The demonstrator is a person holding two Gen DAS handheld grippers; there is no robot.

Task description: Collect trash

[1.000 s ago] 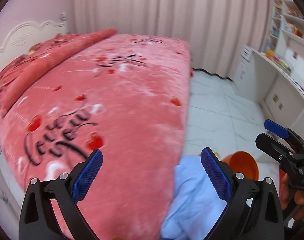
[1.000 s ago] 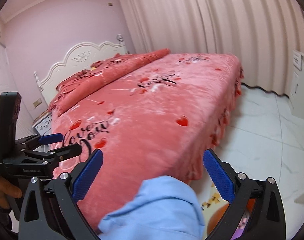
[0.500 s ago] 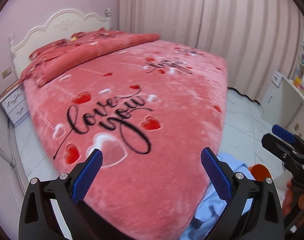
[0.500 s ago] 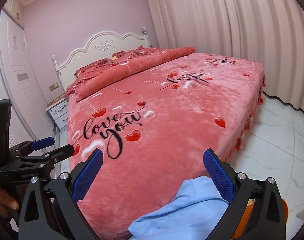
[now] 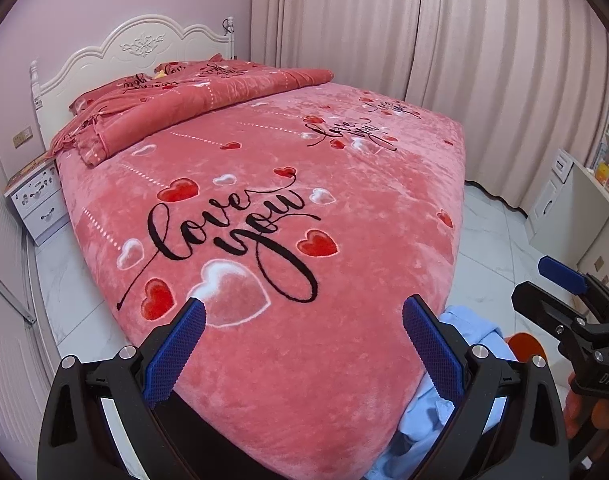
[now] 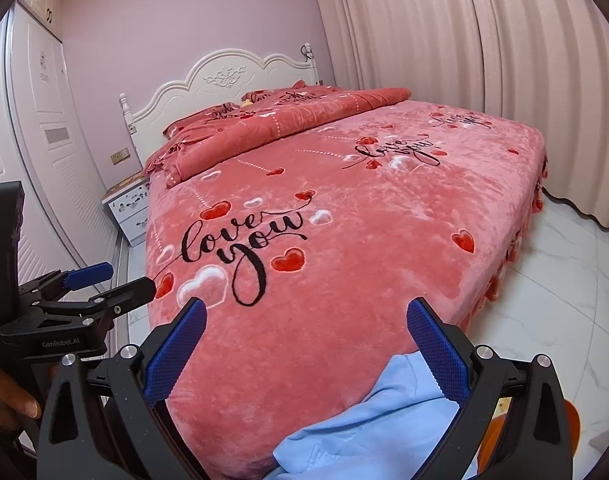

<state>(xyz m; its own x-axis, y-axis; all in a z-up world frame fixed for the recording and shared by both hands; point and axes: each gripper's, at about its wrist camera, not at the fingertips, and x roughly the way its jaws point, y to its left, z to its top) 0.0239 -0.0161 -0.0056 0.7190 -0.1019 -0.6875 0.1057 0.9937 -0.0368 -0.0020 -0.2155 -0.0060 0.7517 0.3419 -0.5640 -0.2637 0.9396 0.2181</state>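
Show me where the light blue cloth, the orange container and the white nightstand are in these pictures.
light blue cloth (image 6: 368, 428), right wrist view, on its upper folded part.
orange container (image 5: 525, 346), left wrist view, on its visible rim.
white nightstand (image 6: 130, 216), right wrist view, on its drawer front.

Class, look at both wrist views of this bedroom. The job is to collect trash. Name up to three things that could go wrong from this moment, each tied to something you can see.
1. No trash shows on the bed, so the search may stall or miss pieces that lie out of view.
2. The light blue garment at the bed's near corner could be grabbed by mistake as trash.
3. Both grippers are open and close together: the right gripper and left gripper could knock each other.
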